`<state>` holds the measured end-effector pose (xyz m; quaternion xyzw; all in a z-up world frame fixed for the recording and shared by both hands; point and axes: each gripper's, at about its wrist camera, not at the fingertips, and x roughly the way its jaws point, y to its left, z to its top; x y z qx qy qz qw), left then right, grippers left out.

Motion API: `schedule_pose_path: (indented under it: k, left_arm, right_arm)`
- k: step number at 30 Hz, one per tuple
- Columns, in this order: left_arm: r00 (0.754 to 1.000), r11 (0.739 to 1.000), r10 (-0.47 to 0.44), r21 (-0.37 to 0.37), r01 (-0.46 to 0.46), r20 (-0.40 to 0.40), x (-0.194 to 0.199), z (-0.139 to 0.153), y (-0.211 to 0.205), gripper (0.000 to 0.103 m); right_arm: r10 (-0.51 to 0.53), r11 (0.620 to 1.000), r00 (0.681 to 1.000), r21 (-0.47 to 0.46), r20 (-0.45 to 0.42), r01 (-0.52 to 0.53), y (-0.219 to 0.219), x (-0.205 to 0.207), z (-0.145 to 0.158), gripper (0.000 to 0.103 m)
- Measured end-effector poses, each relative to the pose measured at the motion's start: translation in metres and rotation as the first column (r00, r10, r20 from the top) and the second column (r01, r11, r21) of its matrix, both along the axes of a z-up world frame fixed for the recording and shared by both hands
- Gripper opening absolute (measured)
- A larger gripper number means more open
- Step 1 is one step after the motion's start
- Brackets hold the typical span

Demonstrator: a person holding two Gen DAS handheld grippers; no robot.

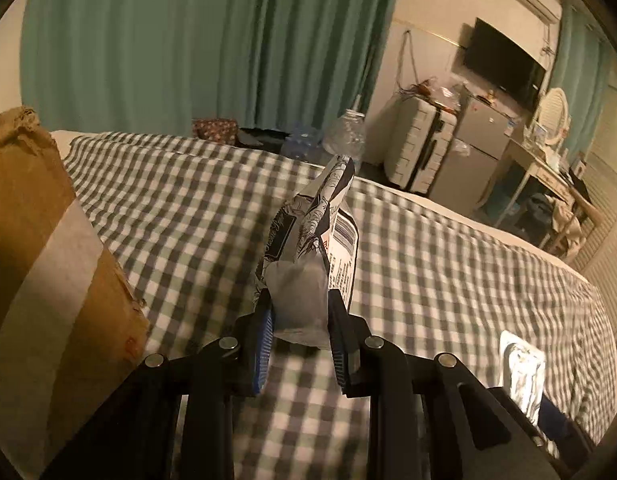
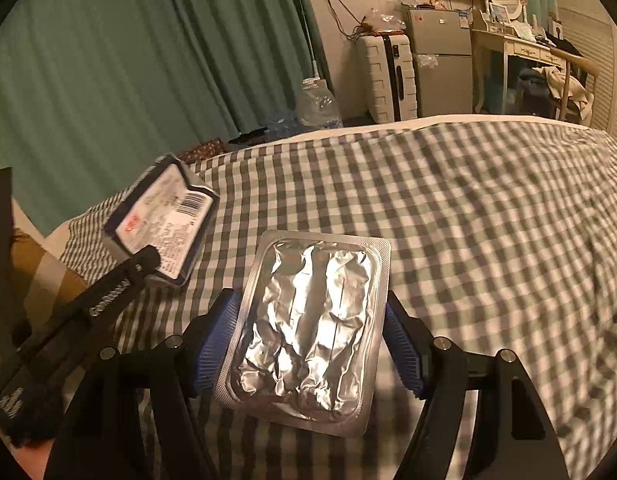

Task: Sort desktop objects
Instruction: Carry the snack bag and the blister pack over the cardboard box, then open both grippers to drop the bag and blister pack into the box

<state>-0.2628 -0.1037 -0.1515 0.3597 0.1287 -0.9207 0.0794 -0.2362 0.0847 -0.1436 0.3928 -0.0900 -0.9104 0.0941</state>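
My left gripper (image 1: 300,320) is shut on a small printed box (image 1: 312,240) with a barcode and holds it above the checked cloth (image 1: 448,264). The same box (image 2: 160,220) shows in the right wrist view, gripped by the left gripper's black finger (image 2: 120,280). My right gripper (image 2: 312,340) is shut on a silver foil blister pack (image 2: 312,320), its blue pads at both side edges, held above the cloth (image 2: 488,220). The foil pack also shows at the lower right of the left wrist view (image 1: 522,376).
A brown taped cardboard box (image 1: 40,260) stands close at the left. Beyond the cloth's far edge are plastic bottles (image 1: 346,134), green curtains (image 1: 168,40), a white suitcase (image 2: 388,76), a small fridge (image 2: 440,56) and a dressing table (image 2: 516,44).
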Motion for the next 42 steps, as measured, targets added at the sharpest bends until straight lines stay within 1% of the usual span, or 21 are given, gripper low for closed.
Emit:
schedule_pose_path:
  k: [2, 3, 6, 7, 10, 11, 13, 16, 18, 21, 24, 26, 27, 29, 32, 35, 37, 40, 42]
  left_arm:
    - [0.999, 0.997, -0.026, 0.069, 0.024, 0.032, 0.006, 0.0, 0.003, 0.026]
    - [0.998, 0.996, -0.042, 0.086, 0.039, 0.035, 0.009, 0.002, 0.006, 0.026]
    - [0.994, 0.994, -0.106, 0.022, 0.105, 0.038, 0.024, 0.008, 0.028, 0.026]
    - [0.99, 0.991, -0.131, 0.027, 0.13, 0.046, 0.03, 0.01, 0.034, 0.026]
    - [0.988, 0.985, -0.144, 0.1, 0.138, 0.06, 0.044, 0.016, 0.039, 0.026]
    - [0.987, 0.983, -0.149, 0.121, 0.142, 0.056, 0.053, 0.022, 0.041, 0.026]
    - [0.988, 0.979, -0.153, 0.139, 0.147, 0.035, 0.069, 0.036, 0.044, 0.026]
    - [0.984, 0.973, -0.176, 0.151, 0.172, 0.015, 0.095, 0.059, 0.05, 0.026]
    - [0.982, 0.971, -0.191, 0.145, 0.189, -0.002, 0.111, 0.076, 0.05, 0.026]
    - [0.982, 0.97, -0.185, 0.154, 0.189, -0.036, 0.131, 0.101, 0.042, 0.026]
    - [0.984, 0.979, -0.155, 0.121, 0.165, -0.09, 0.154, 0.133, 0.026, 0.026]
    - [0.985, 0.983, -0.118, 0.122, 0.134, -0.129, 0.171, 0.154, 0.011, 0.026]
    - [0.984, 0.985, -0.106, 0.121, 0.123, -0.141, 0.176, 0.159, 0.006, 0.026]
    - [0.984, 0.991, -0.053, 0.11, 0.073, -0.17, 0.19, 0.179, -0.016, 0.026]
    - [0.981, 0.994, 0.024, 0.106, -0.004, -0.193, 0.209, 0.196, -0.053, 0.026]
    - [0.979, 0.991, 0.091, 0.114, -0.072, -0.18, 0.229, 0.199, -0.094, 0.026]
    - [0.977, 0.988, 0.132, 0.103, -0.116, -0.166, 0.239, 0.197, -0.119, 0.026]
    - [0.977, 0.985, 0.163, 0.074, -0.154, -0.139, 0.247, 0.185, -0.144, 0.026]
    - [0.976, 0.983, 0.178, 0.07, -0.17, -0.122, 0.248, 0.176, -0.157, 0.026]
  right_arm:
    - [-0.002, 1.0, 1.0, 0.014, -0.01, 0.002, 0.008, 0.01, 0.007, 0.07]
    - [-0.003, 1.0, 1.0, 0.025, -0.015, 0.003, 0.013, 0.016, 0.011, 0.07]
    - [-0.026, 0.999, 1.0, 0.028, -0.011, 0.026, 0.03, 0.034, 0.017, 0.07]
    - [-0.041, 0.999, 0.999, 0.019, -0.005, 0.041, 0.038, 0.04, 0.018, 0.07]
    - [-0.066, 0.998, 0.998, 0.024, -0.003, 0.066, 0.057, 0.056, 0.028, 0.07]
    - [-0.066, 0.997, 0.998, 0.033, -0.004, 0.066, 0.062, 0.063, 0.034, 0.07]
    - [-0.062, 0.997, 0.998, 0.042, -0.017, 0.063, 0.067, 0.075, 0.047, 0.07]
    - [-0.051, 0.997, 0.997, 0.049, -0.051, 0.053, 0.068, 0.095, 0.068, 0.07]
    - [-0.039, 0.997, 0.997, 0.06, -0.071, 0.044, 0.066, 0.11, 0.08, 0.07]
    - [-0.037, 0.999, 0.994, 0.026, -0.103, 0.04, 0.063, 0.128, 0.097, 0.07]
    - [-0.019, 1.0, 0.989, 0.015, -0.146, 0.022, 0.057, 0.151, 0.117, 0.07]
    - [0.004, 1.0, 0.984, 0.009, -0.178, -0.002, 0.05, 0.163, 0.134, 0.07]
    - [0.016, 1.0, 0.981, 0.003, -0.195, -0.016, 0.045, 0.168, 0.142, 0.07]
    - [0.053, 0.998, 0.974, -0.008, -0.22, -0.056, 0.034, 0.177, 0.157, 0.07]
    - [0.131, 0.99, 0.957, -0.016, -0.257, -0.14, 0.008, 0.192, 0.177, 0.071]
    - [0.219, 0.971, 0.94, -0.038, -0.26, -0.237, -0.025, 0.199, 0.187, 0.071]
    - [0.287, 0.949, 0.927, -0.061, -0.242, -0.31, -0.053, 0.199, 0.188, 0.071]
    - [0.356, 0.92, 0.91, -0.09, -0.212, -0.381, -0.094, 0.192, 0.185, 0.071]
    - [0.398, 0.904, 0.9, -0.094, -0.177, -0.418, -0.125, 0.182, 0.18, 0.071]
